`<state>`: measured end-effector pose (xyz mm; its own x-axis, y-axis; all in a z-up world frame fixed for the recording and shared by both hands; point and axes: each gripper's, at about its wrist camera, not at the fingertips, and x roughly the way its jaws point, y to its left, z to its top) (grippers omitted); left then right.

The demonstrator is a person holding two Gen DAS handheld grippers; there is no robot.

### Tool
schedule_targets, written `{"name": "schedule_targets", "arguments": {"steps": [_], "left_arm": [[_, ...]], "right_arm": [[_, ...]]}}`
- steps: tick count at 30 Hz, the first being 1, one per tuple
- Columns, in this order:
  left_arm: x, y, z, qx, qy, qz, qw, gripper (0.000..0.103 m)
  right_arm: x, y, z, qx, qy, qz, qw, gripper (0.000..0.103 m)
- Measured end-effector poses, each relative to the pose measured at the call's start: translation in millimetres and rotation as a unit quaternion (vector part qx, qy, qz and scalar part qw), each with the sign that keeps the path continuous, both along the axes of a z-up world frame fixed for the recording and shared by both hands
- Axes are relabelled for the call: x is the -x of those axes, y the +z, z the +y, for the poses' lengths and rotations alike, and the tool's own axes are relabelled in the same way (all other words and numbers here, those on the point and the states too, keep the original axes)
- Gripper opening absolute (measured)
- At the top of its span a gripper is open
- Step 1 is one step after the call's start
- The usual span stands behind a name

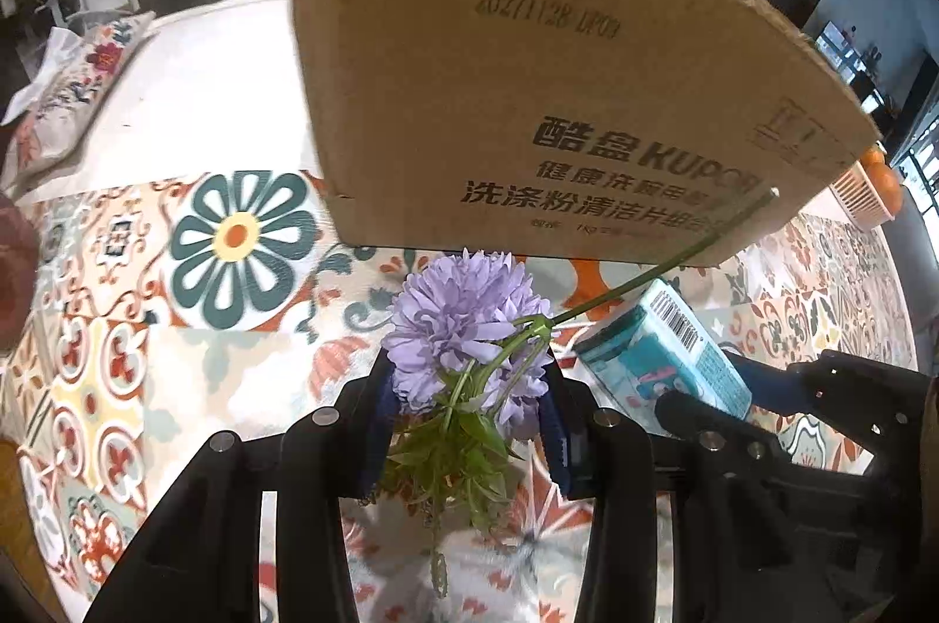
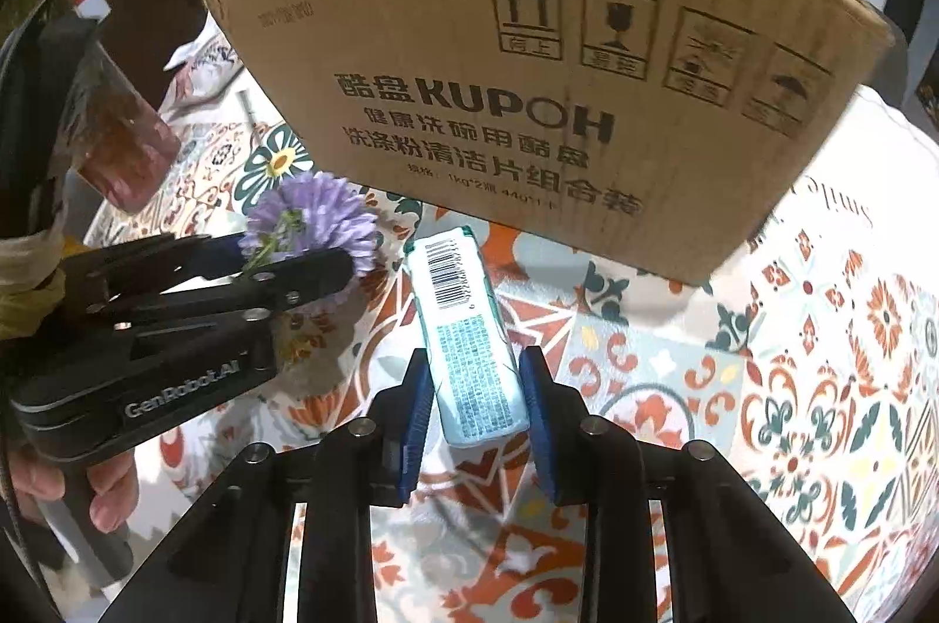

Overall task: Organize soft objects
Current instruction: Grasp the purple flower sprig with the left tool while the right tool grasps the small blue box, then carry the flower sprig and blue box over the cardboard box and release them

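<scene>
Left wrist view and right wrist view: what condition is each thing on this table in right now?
Purple flower: lying on the tablecloth, clamped in the left tool.
Tissue pack: lying flat, sealed, between the right tool pads, pinched.
Cardboard box: upright, top open, contents hidden.
Oranges: sitting in a basket.

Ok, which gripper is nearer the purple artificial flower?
Left. The left gripper has its blue pads closed around the purple artificial flower; the right gripper sits beside it, around the teal tissue pack.
</scene>
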<state>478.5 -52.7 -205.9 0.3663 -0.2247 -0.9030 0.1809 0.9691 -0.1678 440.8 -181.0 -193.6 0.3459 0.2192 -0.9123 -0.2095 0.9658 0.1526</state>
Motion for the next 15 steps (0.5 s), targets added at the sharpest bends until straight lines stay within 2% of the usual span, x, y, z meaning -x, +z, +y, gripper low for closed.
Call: {"name": "schedule_targets", "arguments": {"steps": [9, 15], "left_arm": [[35, 30, 5, -0.007, 0.003, -0.032, 0.9995, 0.042], [50, 61, 16, 0.0, 0.008, -0.052, 0.9986, 0.042]], "right_arm": [[25, 26, -11, -0.019, -0.029, -0.033, 0.999, 0.027], [43, 53, -20, -0.029, -0.042, -0.06, 0.997, 0.027]]}}
